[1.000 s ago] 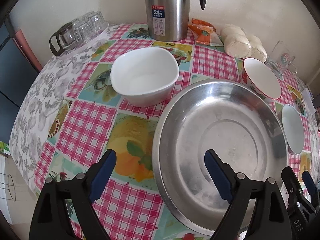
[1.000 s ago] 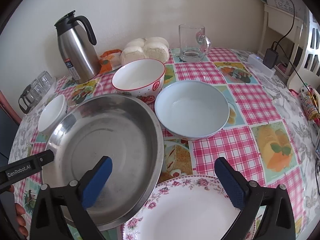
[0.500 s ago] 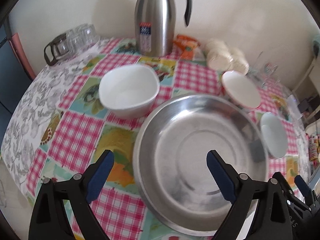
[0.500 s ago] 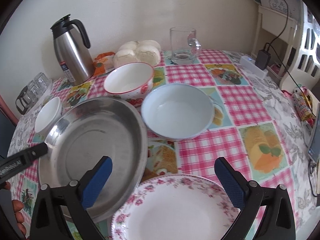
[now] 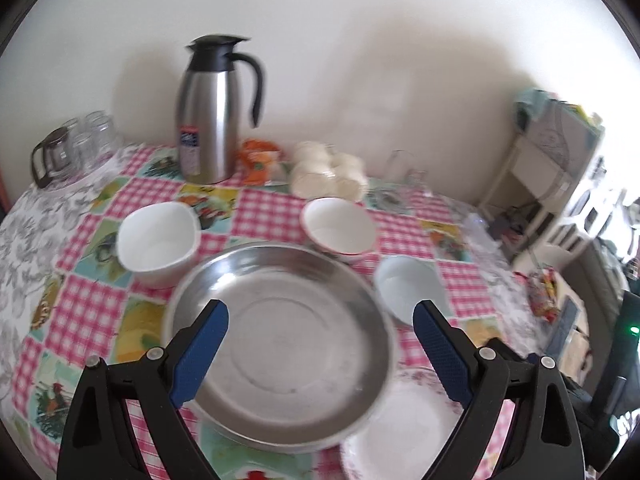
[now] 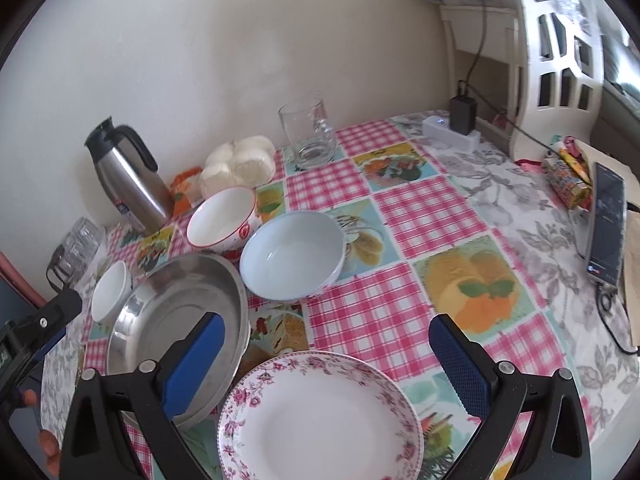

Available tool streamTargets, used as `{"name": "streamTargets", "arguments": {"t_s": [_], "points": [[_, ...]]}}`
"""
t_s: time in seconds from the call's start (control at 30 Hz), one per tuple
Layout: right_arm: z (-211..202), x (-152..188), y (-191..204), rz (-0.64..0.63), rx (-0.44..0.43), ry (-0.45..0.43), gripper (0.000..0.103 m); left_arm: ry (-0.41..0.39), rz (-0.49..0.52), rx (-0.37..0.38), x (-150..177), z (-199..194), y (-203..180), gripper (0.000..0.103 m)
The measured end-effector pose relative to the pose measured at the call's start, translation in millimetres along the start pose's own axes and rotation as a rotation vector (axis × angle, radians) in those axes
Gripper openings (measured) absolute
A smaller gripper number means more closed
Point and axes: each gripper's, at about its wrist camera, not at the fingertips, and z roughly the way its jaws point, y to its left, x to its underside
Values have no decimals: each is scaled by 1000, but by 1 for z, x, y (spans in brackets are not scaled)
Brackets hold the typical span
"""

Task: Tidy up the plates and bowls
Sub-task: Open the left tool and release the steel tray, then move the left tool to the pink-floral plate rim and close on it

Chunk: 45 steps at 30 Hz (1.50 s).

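Note:
A large steel plate [image 5: 280, 340] lies on the checked tablecloth, also in the right wrist view [image 6: 176, 328]. A floral-rimmed white plate [image 6: 320, 420] lies at the near edge, to its right [image 5: 404, 428]. Behind stand a squarish white bowl [image 5: 156, 240], a red-rimmed bowl [image 5: 338, 226] [image 6: 222, 220] and a pale blue bowl [image 5: 408, 290] [image 6: 294, 256]. My left gripper [image 5: 320, 348] is open and empty above the steel plate. My right gripper [image 6: 328, 364] is open and empty above the floral plate.
A steel thermos jug [image 5: 212, 108] stands at the back beside an orange packet [image 5: 258, 158] and bagged buns [image 5: 328, 174]. Glasses [image 5: 76, 146] stand back left, a glass mug [image 6: 310, 132] back right. A power strip [image 6: 450, 134], phone [image 6: 606, 224] and snack packet [image 6: 568, 178] lie right.
Both grippers have pulled back and risen from the table, so more of it shows. The left view has swung right, centring the steel plate. Both stay open and empty.

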Motion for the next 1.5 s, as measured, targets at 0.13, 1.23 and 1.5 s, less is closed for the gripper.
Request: {"name": "streamTargets", "arguments": {"t_s": [0.13, 1.23, 1.5], "points": [[-8, 5, -11, 23, -1, 12, 103, 13, 26, 61, 7, -4, -13, 94], [47, 67, -64, 52, 125, 434, 103, 434, 31, 56, 95, 43, -44, 94], [56, 72, -62, 61, 113, 464, 103, 496, 0, 26, 105, 56, -37, 94]]}}
